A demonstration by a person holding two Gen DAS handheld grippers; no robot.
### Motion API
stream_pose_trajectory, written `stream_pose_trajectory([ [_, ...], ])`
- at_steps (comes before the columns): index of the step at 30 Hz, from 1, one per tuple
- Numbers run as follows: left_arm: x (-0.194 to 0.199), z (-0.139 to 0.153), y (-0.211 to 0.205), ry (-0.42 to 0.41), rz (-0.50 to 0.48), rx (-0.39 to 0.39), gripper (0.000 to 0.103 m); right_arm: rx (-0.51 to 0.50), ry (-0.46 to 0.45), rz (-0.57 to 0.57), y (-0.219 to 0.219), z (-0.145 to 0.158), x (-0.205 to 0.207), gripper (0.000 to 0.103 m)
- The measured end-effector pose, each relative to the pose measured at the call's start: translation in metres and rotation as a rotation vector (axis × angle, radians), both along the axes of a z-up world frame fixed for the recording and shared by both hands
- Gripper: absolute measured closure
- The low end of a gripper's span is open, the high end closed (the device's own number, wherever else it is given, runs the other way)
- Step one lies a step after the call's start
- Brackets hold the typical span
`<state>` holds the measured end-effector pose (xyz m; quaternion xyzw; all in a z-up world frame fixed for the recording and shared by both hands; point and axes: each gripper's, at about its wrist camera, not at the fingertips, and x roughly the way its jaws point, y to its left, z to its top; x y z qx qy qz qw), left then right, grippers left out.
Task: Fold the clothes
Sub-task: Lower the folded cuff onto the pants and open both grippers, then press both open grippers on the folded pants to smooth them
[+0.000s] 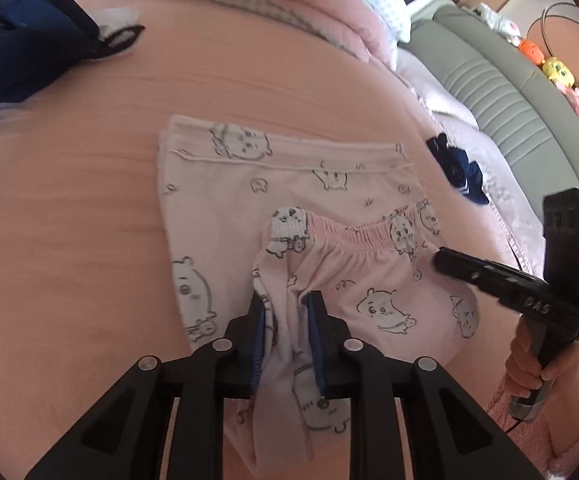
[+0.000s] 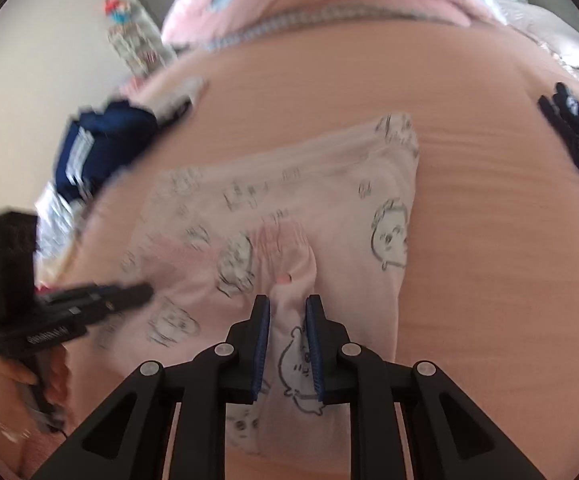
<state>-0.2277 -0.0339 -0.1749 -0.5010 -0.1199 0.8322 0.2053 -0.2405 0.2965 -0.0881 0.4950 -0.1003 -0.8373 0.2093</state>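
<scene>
The pink pyjama trousers (image 1: 289,208) with printed cartoon animals lie on the pink bed sheet (image 1: 89,160), already doubled, with the elastic waistband (image 1: 353,232) brought over toward the hems. The left hand-held gripper (image 1: 287,316) has a bunched fold of the fabric between its blue pads (image 1: 315,320); its jaws stand only a little apart, closed on the cloth. The right hand-held gripper (image 2: 287,320) holds the other waistband corner in the same way, narrow around a fold of the fabric.

The cloth seems thin, light and very soft, so I judge it will sag and wrinkle between the two grips. The gathered waistband is thicker and gives the better hold. Both corners should travel together and keep the edge stretched. Dark blue garments (image 1: 21,48) lie well apart on the bed.
</scene>
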Motion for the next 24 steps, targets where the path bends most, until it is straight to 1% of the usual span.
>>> stream_pose_trajectory([
  [2, 0.007, 0.006, -0.005, 0.039, 0.016, -0.009, 0.082, -0.039, 0.032, -0.046, 0.010, 0.010, 0.010, 0.085],
  [4, 0.011, 0.013, -0.003, 0.070, 0.003, -0.011, 0.082, -0.046, 0.045, -0.044, 0.011, 0.015, 0.019, 0.085],
  [5, 0.013, 0.017, 0.000, 0.095, -0.026, -0.004, 0.082, -0.031, 0.053, -0.016, 0.005, 0.016, 0.024, 0.085],
  [7, 0.018, 0.023, 0.015, 0.130, -0.102, 0.000, 0.082, 0.006, 0.063, 0.087, -0.015, 0.018, 0.033, 0.085],
  [9, 0.017, 0.017, 0.031, 0.097, -0.158, -0.013, 0.082, 0.053, 0.066, 0.189, -0.038, 0.015, 0.041, 0.085],
  [11, 0.016, 0.004, 0.039, 0.042, -0.166, -0.075, 0.082, 0.134, 0.042, 0.246, -0.056, 0.002, 0.046, 0.085],
  [13, 0.017, -0.004, 0.035, 0.020, -0.166, -0.114, 0.082, 0.231, 0.012, 0.224, -0.056, -0.016, 0.046, 0.086],
  [14, 0.018, -0.004, 0.031, 0.021, -0.159, -0.121, 0.083, 0.238, -0.007, 0.208, -0.048, -0.023, 0.044, 0.091],
  [15, 0.019, 0.000, 0.025, 0.032, -0.138, -0.144, 0.083, 0.210, -0.015, 0.187, -0.036, -0.023, 0.042, 0.092],
  [17, 0.022, 0.008, 0.016, 0.056, -0.070, -0.275, 0.082, 0.182, -0.032, 0.129, -0.012, -0.019, 0.038, 0.092],
  [18, 0.023, 0.012, 0.009, 0.060, -0.050, -0.284, 0.082, 0.179, -0.034, 0.107, -0.003, -0.016, 0.036, 0.092],
  [20, 0.028, 0.020, -0.005, 0.063, -0.033, -0.207, 0.083, 0.148, -0.035, 0.062, 0.012, -0.010, 0.037, 0.090],
  [21, 0.032, 0.025, -0.008, 0.067, -0.038, -0.168, 0.083, 0.120, -0.030, 0.049, 0.016, -0.006, 0.039, 0.087],
  [22, 0.037, 0.028, -0.004, 0.072, -0.063, -0.139, 0.083, 0.103, -0.012, 0.048, 0.015, -0.002, 0.042, 0.086],
  [23, 0.041, 0.028, 0.001, 0.071, -0.093, -0.128, 0.082, 0.088, 0.006, 0.053, 0.012, 0.003, 0.046, 0.086],
  [24, 0.046, 0.027, 0.007, 0.067, -0.119, -0.124, 0.083, 0.081, 0.021, 0.083, 0.006, 0.006, 0.052, 0.086],
])
